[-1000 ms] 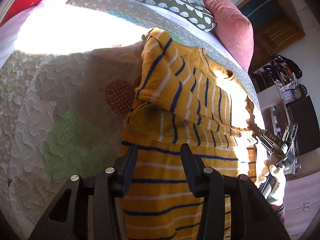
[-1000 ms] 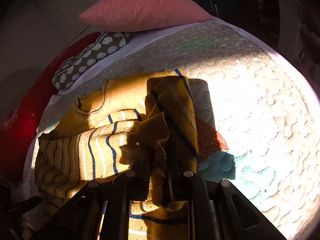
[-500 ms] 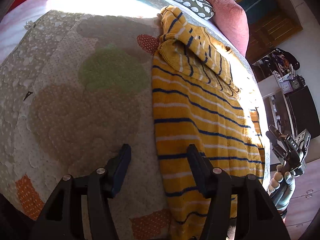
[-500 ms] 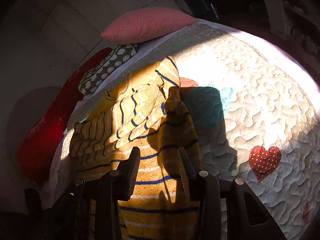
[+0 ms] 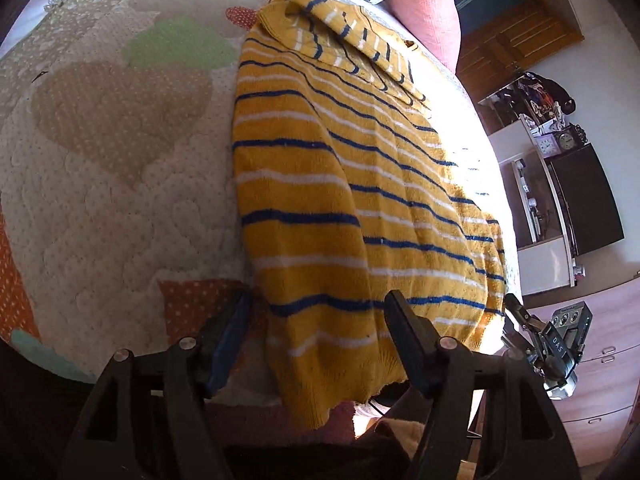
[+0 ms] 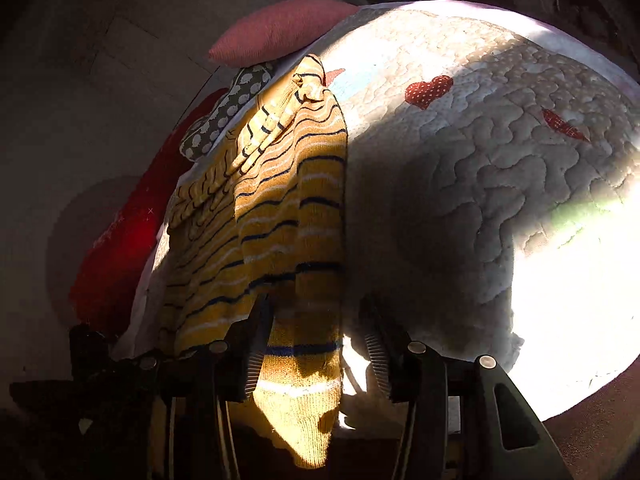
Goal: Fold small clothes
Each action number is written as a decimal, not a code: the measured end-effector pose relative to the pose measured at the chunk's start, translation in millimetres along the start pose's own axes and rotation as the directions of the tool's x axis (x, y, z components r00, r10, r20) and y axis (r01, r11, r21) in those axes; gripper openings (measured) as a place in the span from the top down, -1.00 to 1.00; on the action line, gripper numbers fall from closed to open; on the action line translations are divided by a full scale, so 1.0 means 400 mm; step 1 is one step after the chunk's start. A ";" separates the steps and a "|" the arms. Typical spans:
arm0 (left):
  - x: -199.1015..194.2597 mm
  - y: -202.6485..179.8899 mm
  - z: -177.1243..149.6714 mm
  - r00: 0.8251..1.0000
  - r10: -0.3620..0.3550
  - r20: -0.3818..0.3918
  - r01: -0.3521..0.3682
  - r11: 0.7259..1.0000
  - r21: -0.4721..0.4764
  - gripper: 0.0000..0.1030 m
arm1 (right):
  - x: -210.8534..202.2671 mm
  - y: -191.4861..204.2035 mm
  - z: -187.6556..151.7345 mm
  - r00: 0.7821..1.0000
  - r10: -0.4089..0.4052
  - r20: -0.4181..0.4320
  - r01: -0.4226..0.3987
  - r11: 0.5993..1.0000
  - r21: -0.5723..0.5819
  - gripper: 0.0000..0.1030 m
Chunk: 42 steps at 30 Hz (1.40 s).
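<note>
Half done, by the look of it. Across the quilt [image 5: 100,140], no shift: same sunlit patchwork of hearts.

Stretched lengthwise from the quilt's far end to its near edge: yellow striped sweater [image 5: 320,200], body flat and smoothed, hem [image 5: 332,392] drooping over the quilt's near edge. A second ago viewed from close above the chest; now viewed whole, from the quilt's near edge.

Toward the quilt's far end, short of the pillows: sleeves [image 5: 340,20] laid over the chest in a bunched heap, no longer lifted.

Right gripper [image 6: 318,302]: clamped on a sleeve a second ago, now let go and drawn back to the quilt's near edge, jaws spreading wider, hem between them yet pressed by neither pad.

Left gripper [image 5: 319,298]: likewise back at the quilt's near edge, jaws spreading, straddling the hem, pinching nothing.

Meaning for the task, as a judgement: sleeve fold finished, both tools freed and set at the hem, most likely ready to take it and carry it toward the quilt's far end to halve the body. Worth watching: loose sleeve heap apt to slip.
</note>
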<state>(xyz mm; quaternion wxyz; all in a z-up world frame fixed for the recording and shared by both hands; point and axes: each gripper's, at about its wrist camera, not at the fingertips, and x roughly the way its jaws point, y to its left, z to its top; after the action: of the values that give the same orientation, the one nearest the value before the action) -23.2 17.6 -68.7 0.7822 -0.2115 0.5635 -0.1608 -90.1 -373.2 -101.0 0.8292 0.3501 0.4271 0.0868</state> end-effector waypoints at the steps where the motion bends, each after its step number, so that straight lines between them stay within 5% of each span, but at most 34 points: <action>1: 0.000 -0.011 -0.012 1.000 0.018 0.004 -0.018 1.000 0.020 -0.33 | -0.001 0.000 -0.017 1.000 0.009 -0.002 -0.009 1.000 0.007 0.03; 6: 0.020 -0.034 -0.039 1.000 0.000 -0.002 0.000 1.000 0.014 -0.75 | 0.002 -0.023 -0.069 0.995 0.102 -0.001 -0.102 0.992 0.075 -0.04; 13: 0.045 -0.073 -0.065 1.000 0.025 0.006 -0.025 0.998 0.050 -0.89 | 0.019 -0.006 -0.084 0.990 0.137 -0.025 -0.135 0.989 0.063 -0.05; 14: 0.043 -0.075 -0.070 0.999 0.032 0.009 -0.032 0.998 0.050 -0.68 | 0.024 0.002 -0.086 0.990 0.134 -0.036 -0.132 0.990 0.052 -0.03; 15: 0.043 -0.075 -0.071 0.998 0.062 0.007 -0.062 0.997 0.051 -0.10 | 0.029 0.010 -0.087 0.990 0.131 -0.044 -0.129 0.991 0.043 0.00; 17: 0.040 -0.060 -0.067 0.996 0.086 -0.021 -0.085 0.995 0.049 0.73 | 0.042 0.025 -0.095 0.990 0.120 -0.068 -0.118 0.993 0.024 0.63; 20: 0.015 -0.005 -0.058 0.999 -0.019 -0.038 0.017 0.998 -0.061 0.74 | 0.054 0.028 -0.101 0.989 0.113 -0.091 -0.111 0.994 0.020 0.74; 23: -0.022 0.016 -0.062 0.999 -0.051 -0.013 0.050 0.994 -0.094 0.74 | 0.032 0.037 -0.102 0.989 0.122 -0.079 -0.122 0.993 0.008 0.78; 33: -0.099 0.004 -0.116 0.999 0.014 0.039 -0.012 0.999 -0.048 0.73 | -0.017 0.037 -0.143 0.976 0.189 -0.108 -0.188 0.982 0.016 0.81; 42: -0.114 -0.044 0.048 0.996 -0.039 0.075 0.042 0.999 -0.031 0.74 | -0.020 0.169 0.003 0.955 0.283 -0.090 -0.291 0.951 -0.104 0.81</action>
<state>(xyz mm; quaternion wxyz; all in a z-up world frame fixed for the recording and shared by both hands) -19.7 27.6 -17.1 0.7956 -0.2414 0.5323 -0.1595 -83.7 -327.4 -51.3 0.8103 0.3564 0.3962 0.2437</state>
